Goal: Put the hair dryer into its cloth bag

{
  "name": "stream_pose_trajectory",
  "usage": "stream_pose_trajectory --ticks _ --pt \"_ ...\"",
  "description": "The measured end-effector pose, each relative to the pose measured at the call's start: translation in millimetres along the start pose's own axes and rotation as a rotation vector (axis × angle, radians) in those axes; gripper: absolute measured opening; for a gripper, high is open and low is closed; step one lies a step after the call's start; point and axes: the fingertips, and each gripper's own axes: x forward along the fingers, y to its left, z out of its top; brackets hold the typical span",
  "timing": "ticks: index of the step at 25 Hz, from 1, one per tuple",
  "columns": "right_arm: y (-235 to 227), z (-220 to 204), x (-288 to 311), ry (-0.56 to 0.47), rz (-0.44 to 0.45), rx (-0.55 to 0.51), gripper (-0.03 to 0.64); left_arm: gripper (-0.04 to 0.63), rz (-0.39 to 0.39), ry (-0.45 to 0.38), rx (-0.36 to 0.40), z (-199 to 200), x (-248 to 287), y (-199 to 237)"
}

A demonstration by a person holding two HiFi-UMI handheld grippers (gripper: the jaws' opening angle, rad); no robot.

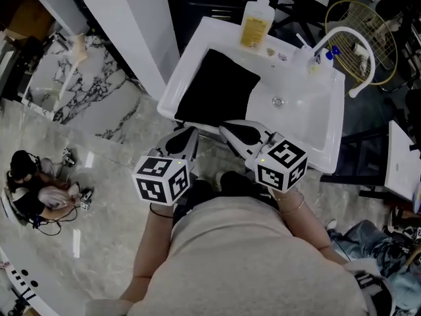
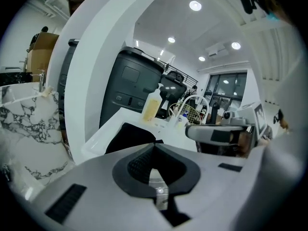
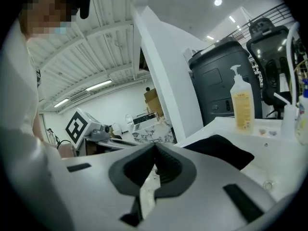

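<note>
Nearest, left tongs and right tongs are hovering, both pressed together on nothing, tips at the near rim of the white sink; black cloth bag is lying in its left half.

On sink: cloth bag; soap bottle behind.

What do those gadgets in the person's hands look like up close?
Both look alike. The left gripper and the right gripper have pale grey plastic shells, two jaws lined with black ribbed pads, and a white cube printed with black square markers. The person wears a beige top, a dark band on the left wrist and a thin bangle on the right.
</note>
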Motion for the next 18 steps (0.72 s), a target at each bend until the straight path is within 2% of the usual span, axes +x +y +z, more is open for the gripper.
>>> stream_pose_trajectory --ticks 6,11,18 --pt "-13 -4 -4 0.001 -0.05 0.009 -0.002 0.008 0.001 -0.012 0.018 7 4 0" --pt "-19 -3 -7 0.013 -0.061 -0.004 -0.002 0.008 -0.017 0.013 0.051 6 10 -4" --pt "-14 -8 -10 0.076 -0.006 -0.077 -0.002 0.008 -0.044 0.04 0.085 2 14 -14"
